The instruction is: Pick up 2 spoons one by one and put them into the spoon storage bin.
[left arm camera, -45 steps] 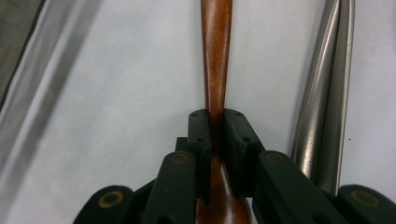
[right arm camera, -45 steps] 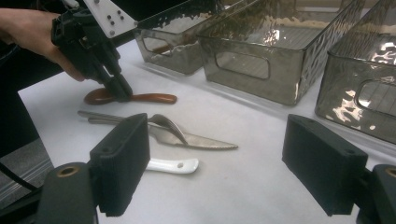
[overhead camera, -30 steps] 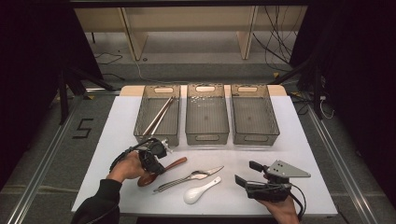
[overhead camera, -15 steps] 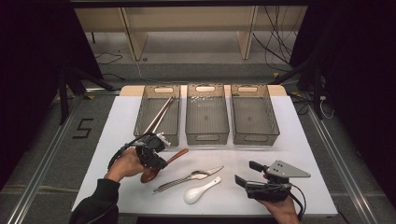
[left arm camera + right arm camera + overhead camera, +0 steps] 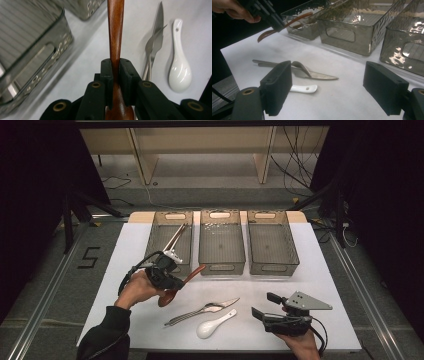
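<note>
My left gripper point(image 5: 176, 281) is shut on a brown wooden spoon point(image 5: 196, 270) and holds it in the air just in front of the left bin point(image 5: 156, 240). In the left gripper view the pads pinch the spoon point(image 5: 115, 30) near its bowl, with the handle pointing away. My right gripper point(image 5: 264, 305) rests at the front right of the table, open, with nothing between its jaws point(image 5: 330, 92). A knife point(image 5: 225, 304), a fork point(image 5: 187, 315) and a white ceramic spoon point(image 5: 212, 325) lie on the white table between the two grippers.
Three clear grey bins stand in a row at the back, left, middle point(image 5: 221, 262) and right point(image 5: 272, 265). The left bin holds long metal utensils point(image 5: 176, 236). The table's front edge point(image 5: 220, 351) is close to both hands.
My left gripper has risen off the table with the wooden spoon and come nearer the left bin. The right gripper has stayed where it was.
</note>
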